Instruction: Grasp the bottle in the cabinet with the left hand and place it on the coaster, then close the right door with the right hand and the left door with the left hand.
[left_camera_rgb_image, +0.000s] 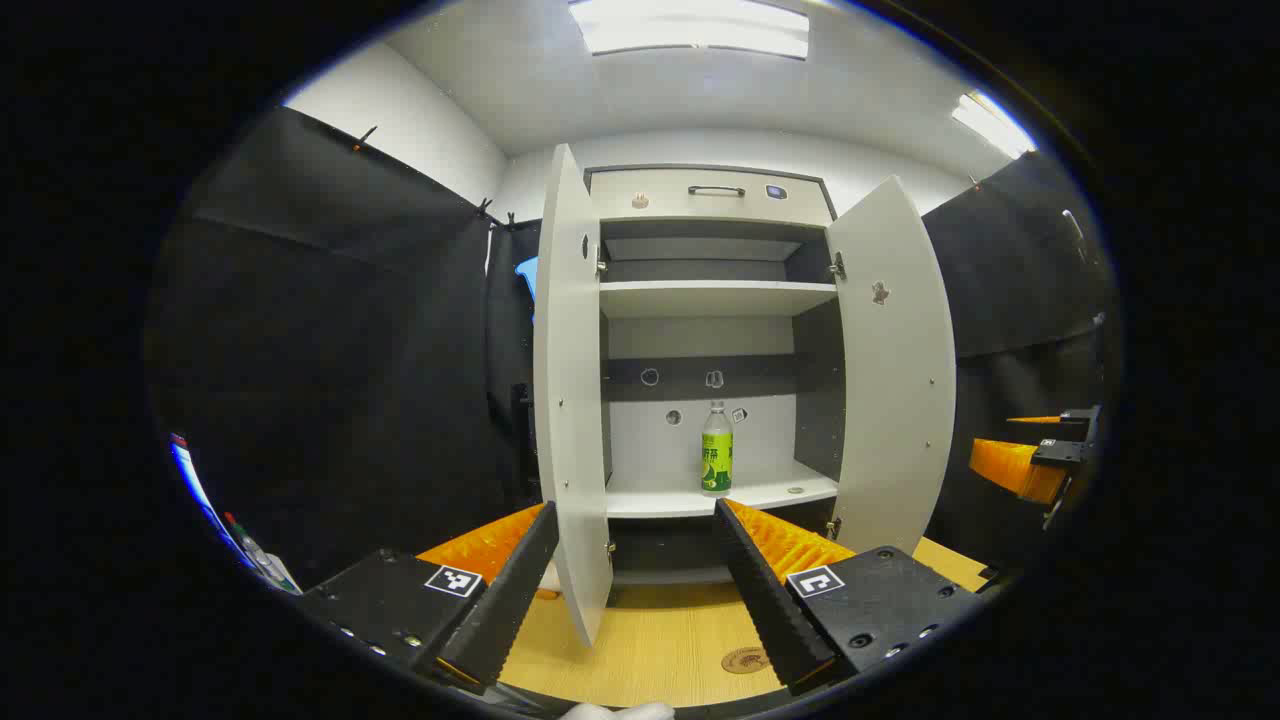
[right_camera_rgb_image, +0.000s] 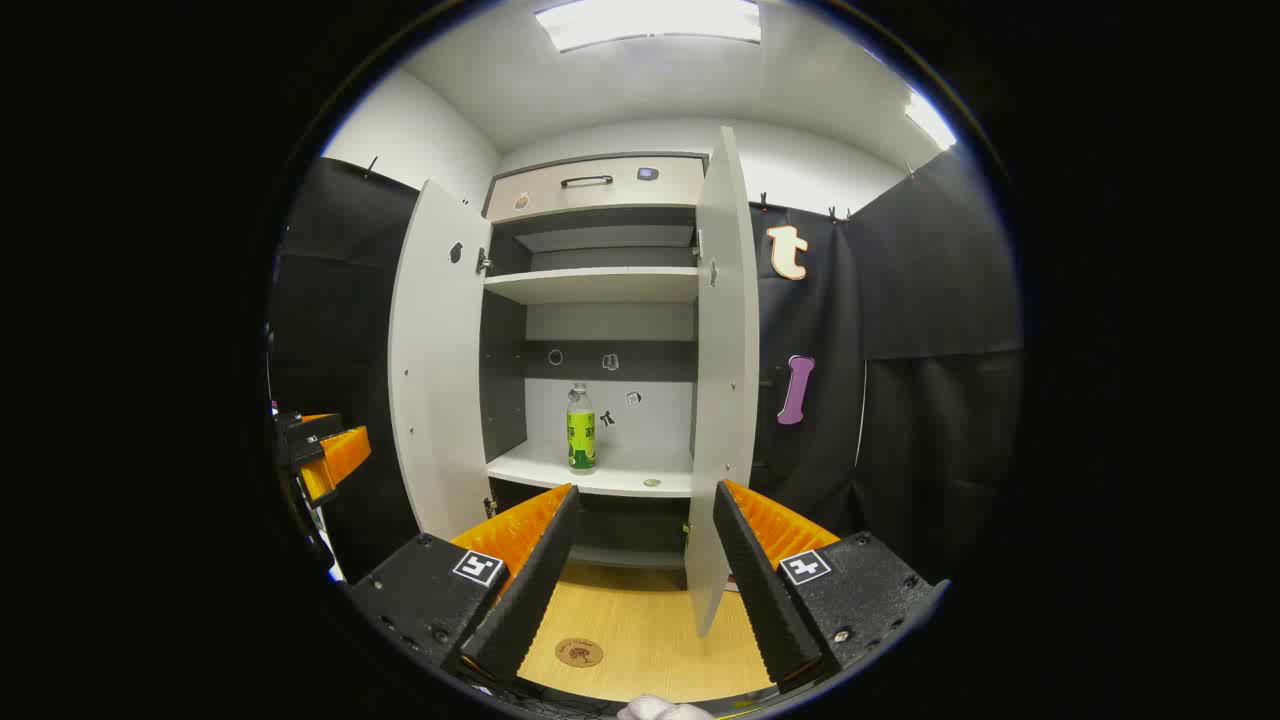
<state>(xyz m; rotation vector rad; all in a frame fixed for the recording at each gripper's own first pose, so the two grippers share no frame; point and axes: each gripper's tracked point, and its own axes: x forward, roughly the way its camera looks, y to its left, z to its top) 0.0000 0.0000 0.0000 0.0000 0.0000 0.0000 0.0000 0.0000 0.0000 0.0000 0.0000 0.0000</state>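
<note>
A clear bottle (left_camera_rgb_image: 716, 450) with a green label stands upright on the cabinet's lower shelf (left_camera_rgb_image: 660, 497), also seen as the bottle (right_camera_rgb_image: 581, 428) in the right gripper view. Both white doors hang wide open: the left door (left_camera_rgb_image: 570, 400) and the right door (left_camera_rgb_image: 895, 370). A round brown coaster (left_camera_rgb_image: 745, 660) lies on the wooden table in front of the cabinet. My left gripper (left_camera_rgb_image: 636, 508) is open and empty, well short of the shelf. My right gripper (right_camera_rgb_image: 646, 491) is open too, with the right door's edge (right_camera_rgb_image: 725, 370) just ahead of it.
A drawer with a dark handle (left_camera_rgb_image: 715, 190) tops the cabinet, above an upper shelf (left_camera_rgb_image: 715, 297). A small round object (left_camera_rgb_image: 795, 490) lies on the lower shelf right of the bottle. Black cloth walls flank the cabinet. The wooden table (right_camera_rgb_image: 650, 630) runs below.
</note>
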